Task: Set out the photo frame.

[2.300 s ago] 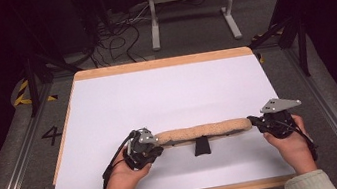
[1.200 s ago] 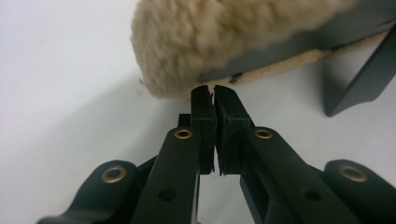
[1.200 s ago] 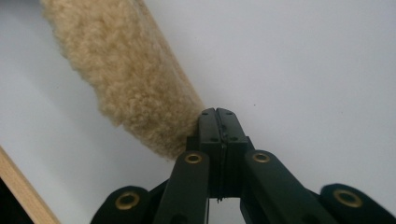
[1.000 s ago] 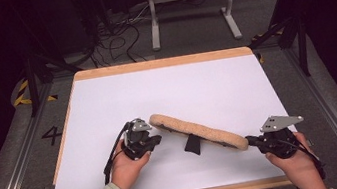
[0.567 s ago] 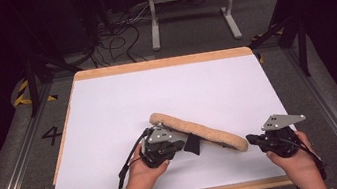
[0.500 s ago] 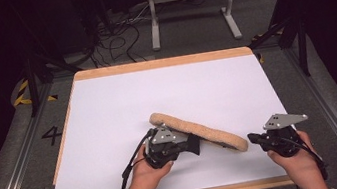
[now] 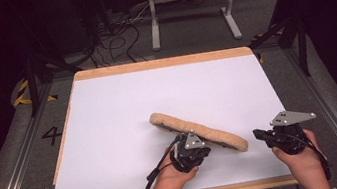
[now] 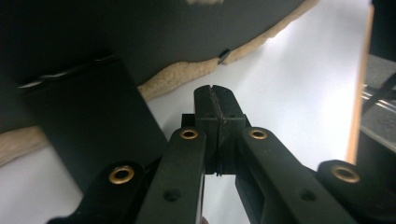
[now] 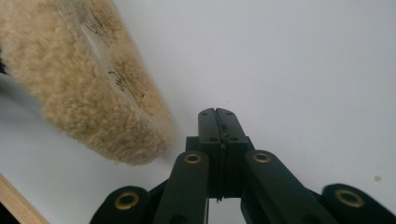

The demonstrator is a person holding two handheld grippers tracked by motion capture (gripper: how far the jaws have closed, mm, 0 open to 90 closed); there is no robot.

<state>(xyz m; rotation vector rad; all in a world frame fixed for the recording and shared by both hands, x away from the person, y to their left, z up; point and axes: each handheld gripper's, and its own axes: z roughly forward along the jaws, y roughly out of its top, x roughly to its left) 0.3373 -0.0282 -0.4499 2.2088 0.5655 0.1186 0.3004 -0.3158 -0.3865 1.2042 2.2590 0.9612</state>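
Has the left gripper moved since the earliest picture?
Yes. The left gripper has slid rightward along the near wooden edge of the table, from the fleecy pad's left end to under its middle.

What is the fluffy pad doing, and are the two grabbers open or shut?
Fluffy pad: lying slantwise on the white board, held by no gripper.
Left gripper: shut, empty, close under the pad's edge.
Right gripper: shut, empty, beside the pad's end.
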